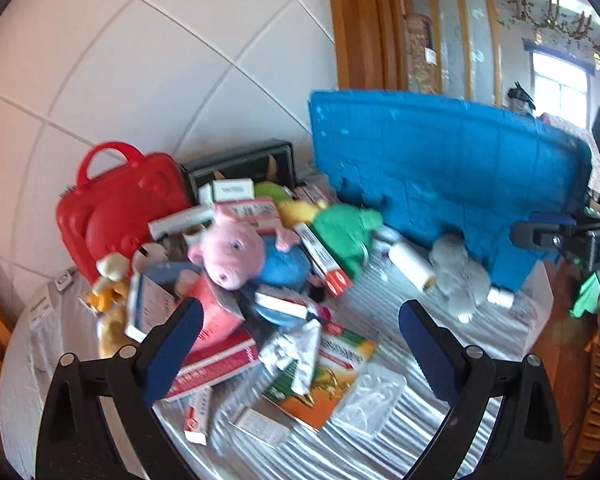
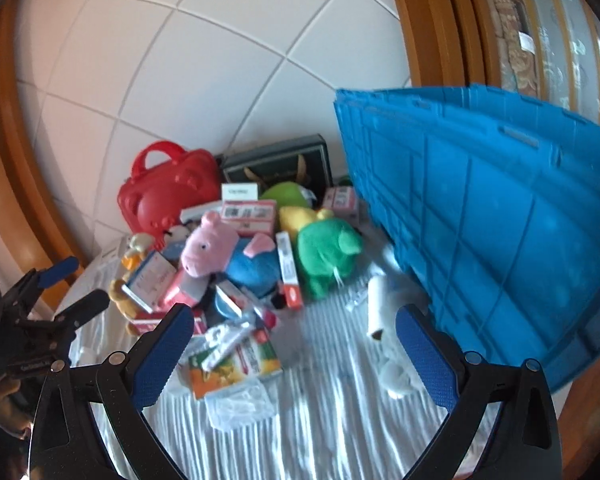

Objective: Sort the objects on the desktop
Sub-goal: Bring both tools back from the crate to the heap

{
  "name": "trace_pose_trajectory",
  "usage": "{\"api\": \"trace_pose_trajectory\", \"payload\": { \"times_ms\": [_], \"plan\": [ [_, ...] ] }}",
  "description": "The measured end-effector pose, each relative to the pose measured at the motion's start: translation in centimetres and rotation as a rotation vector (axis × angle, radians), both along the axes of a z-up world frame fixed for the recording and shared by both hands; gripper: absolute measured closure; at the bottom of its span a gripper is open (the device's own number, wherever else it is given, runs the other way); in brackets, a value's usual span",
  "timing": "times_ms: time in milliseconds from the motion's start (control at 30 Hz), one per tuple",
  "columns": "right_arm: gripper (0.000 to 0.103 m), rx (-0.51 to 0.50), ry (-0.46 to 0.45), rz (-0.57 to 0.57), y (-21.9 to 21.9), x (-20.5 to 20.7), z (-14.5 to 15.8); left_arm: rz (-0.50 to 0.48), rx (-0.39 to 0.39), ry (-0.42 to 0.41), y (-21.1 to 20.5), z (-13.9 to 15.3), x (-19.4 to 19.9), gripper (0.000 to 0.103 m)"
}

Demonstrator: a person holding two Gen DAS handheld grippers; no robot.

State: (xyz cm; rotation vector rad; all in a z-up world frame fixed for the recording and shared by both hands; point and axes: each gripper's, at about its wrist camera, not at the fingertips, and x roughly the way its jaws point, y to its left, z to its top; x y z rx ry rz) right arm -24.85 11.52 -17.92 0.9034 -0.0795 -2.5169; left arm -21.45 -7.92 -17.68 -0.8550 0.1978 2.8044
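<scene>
A heap of toys and medicine boxes lies on a white striped cloth. A pink pig plush (image 1: 236, 250) (image 2: 216, 248) tops it, beside a green plush (image 1: 346, 232) (image 2: 326, 258). A red toy case (image 1: 120, 208) (image 2: 168, 192) stands behind. A blue crate (image 1: 452, 176) (image 2: 492, 232) stands tipped on the right. My left gripper (image 1: 300, 320) is open and empty above the near boxes. My right gripper (image 2: 290, 324) is open and empty over the cloth. The left gripper also shows in the right wrist view (image 2: 74, 284).
A grey plush (image 1: 456, 272) and a white roll (image 1: 412, 266) (image 2: 376, 308) lie by the crate. An orange-green box (image 1: 324, 376) (image 2: 236, 364) and a clear blister pack (image 1: 370, 400) lie near. A dark box (image 1: 240, 164) stands at the tiled wall. The right gripper shows far right (image 1: 564, 236).
</scene>
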Motion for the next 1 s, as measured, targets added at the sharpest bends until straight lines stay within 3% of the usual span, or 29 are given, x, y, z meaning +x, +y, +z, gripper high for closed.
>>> {"api": "trace_pose_trajectory", "payload": {
  "times_ms": [167, 333, 433, 533, 667, 767, 867, 933, 1000],
  "plan": [
    [0.001, 0.041, -0.152, -0.035, 1.1, -0.7, -5.8, -0.176, -0.028, -0.125, 3.5, -7.0, -0.5, 0.004],
    [0.001, 0.076, -0.199, -0.04, 1.6, -0.5, -8.7, -0.281, 0.005, -0.193, 5.1, -10.9, -1.9, 0.005],
    [0.001, 0.112, -0.194, -0.046, 1.9, -0.7, -9.8, -0.289, 0.001, -0.253, 5.5, -12.8, -2.9, 0.013],
    [0.001, 0.111, -0.211, -0.067, 2.4, -1.6, -11.1, -0.284, 0.017, -0.3, 5.5, -14.0, -3.1, 0.016],
    [0.001, 0.104, -0.234, -0.087, 2.8, -3.1, -12.6, -0.286, -0.03, -0.28, 6.0, -14.4, -2.3, 0.016],
    [0.001, 0.092, -0.249, -0.098, 3.1, -4.0, -13.3, -0.275, -0.002, -0.29, 5.9, -14.1, -2.0, 0.016],
    [0.001, 0.09, -0.254, -0.098, 3.2, -4.4, -13.5, -0.194, -0.034, -0.29, 5.5, -14.4, -2.7, 0.016],
    [0.001, 0.088, -0.257, -0.093, 3.2, -4.6, -13.5, -0.154, 0.035, -0.346, 4.3, -15.0, -3.8, 0.016],
    [0.001, 0.093, -0.259, -0.086, 3.1, -4.8, -13.5, -0.16, 0.063, -0.347, 4.1, -14.9, -3.8, 0.016]
  ]
}}
